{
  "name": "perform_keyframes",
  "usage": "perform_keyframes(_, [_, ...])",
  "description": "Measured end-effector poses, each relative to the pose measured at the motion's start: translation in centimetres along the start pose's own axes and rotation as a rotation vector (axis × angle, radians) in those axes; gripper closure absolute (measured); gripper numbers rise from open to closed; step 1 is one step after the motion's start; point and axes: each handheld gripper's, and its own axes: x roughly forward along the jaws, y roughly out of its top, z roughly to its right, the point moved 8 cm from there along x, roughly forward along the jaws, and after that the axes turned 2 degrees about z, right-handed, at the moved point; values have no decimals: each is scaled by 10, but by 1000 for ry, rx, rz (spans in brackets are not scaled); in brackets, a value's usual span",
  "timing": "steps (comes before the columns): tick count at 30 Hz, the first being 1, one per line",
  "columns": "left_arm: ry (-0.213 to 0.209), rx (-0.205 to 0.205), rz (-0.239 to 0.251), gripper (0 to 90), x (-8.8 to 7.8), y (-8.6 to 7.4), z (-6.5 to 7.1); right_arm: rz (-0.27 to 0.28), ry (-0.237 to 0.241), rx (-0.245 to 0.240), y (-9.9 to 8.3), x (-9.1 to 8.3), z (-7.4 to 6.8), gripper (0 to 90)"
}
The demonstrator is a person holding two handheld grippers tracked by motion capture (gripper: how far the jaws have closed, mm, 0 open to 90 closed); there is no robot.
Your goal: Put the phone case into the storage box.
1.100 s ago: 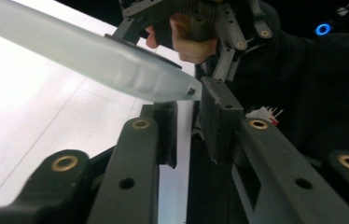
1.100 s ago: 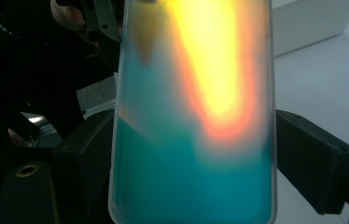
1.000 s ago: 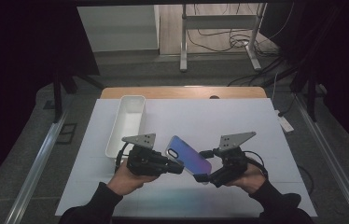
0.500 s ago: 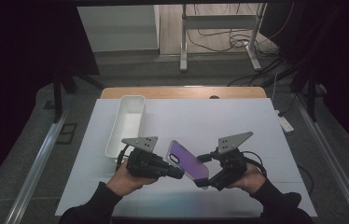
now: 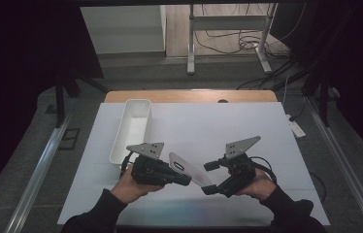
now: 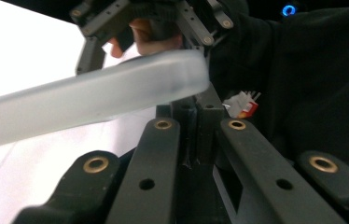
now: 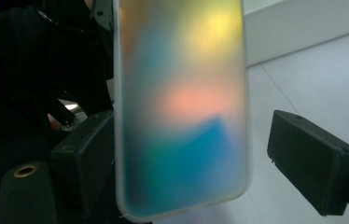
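Two hand-held grippers meet over the near part of the table (image 5: pixel 267 121), which a white sheet covers. Between them is a phone case (image 5: pixel 189 170), frosted and translucent, held clear of the sheet and tilted, one end toward each gripper.

The left gripper (image 5: pixel 185 180) has its jaws drawn fully together; they have just been closing. In the left gripper view the case (image 6: pixel 88 100) runs as a pale bar across the picture just above the closed jaw tips, and whether the tips pinch its edge cannot be told from here.

The right gripper (image 5: pixel 207 177) has its jaws set apart. In the right gripper view the case (image 7: pixel 182 107) stands upright between them, showing blurred yellow, orange and blue colour through its frosted skin. Its left edge lies against the left jaw pad, while a clear gap separates its right edge from the other jaw.

A white rectangular tray (image 5: pixel 143 104) lies on the sheet beyond the left gripper, well apart from the case.
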Motion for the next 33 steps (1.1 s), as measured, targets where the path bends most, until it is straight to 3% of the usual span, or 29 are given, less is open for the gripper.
perform_keyframes(13, [91,-14,-49,882,-4,-3,-9,-61,-94,11,-7,1,11,119])
perform_keyframes(22, [140,-1,-88,881,-8,-4,-12,-88,-168,26,-11,-1,18,64])
perform_keyframes(33, [202,-12,-127,881,-11,-4,-21,-102,-256,25,-19,-7,27,0])
